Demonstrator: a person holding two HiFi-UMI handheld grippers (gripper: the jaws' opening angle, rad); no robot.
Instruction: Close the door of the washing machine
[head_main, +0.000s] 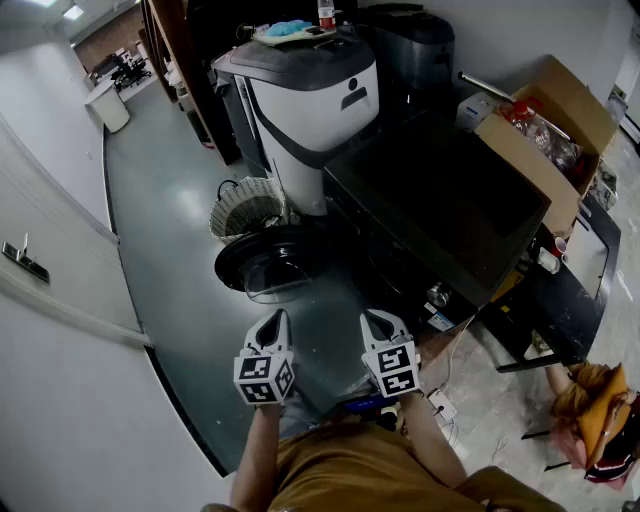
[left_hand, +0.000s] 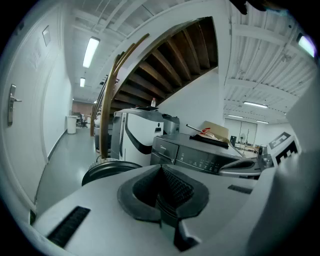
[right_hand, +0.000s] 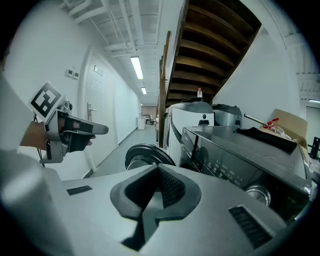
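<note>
The dark washing machine (head_main: 440, 210) stands at the middle right of the head view. Its round glass door (head_main: 262, 262) hangs open toward the left, low over the floor. Both grippers hover side by side in front of the machine, apart from it and from the door. My left gripper (head_main: 272, 325) is shut and holds nothing. My right gripper (head_main: 383, 322) is also shut and empty. The left gripper view shows the door's rim (left_hand: 107, 170) just past the closed jaws. The right gripper view shows the door (right_hand: 145, 156), the control panel (right_hand: 235, 155) and the left gripper (right_hand: 75, 132).
A white and grey appliance (head_main: 305, 100) stands behind the door, with a wire basket (head_main: 245, 205) at its foot. A cardboard box (head_main: 545, 140) rests on the machine's far right. A white wall with a door (head_main: 50, 300) runs along the left. Cables lie on the floor (head_main: 440, 400).
</note>
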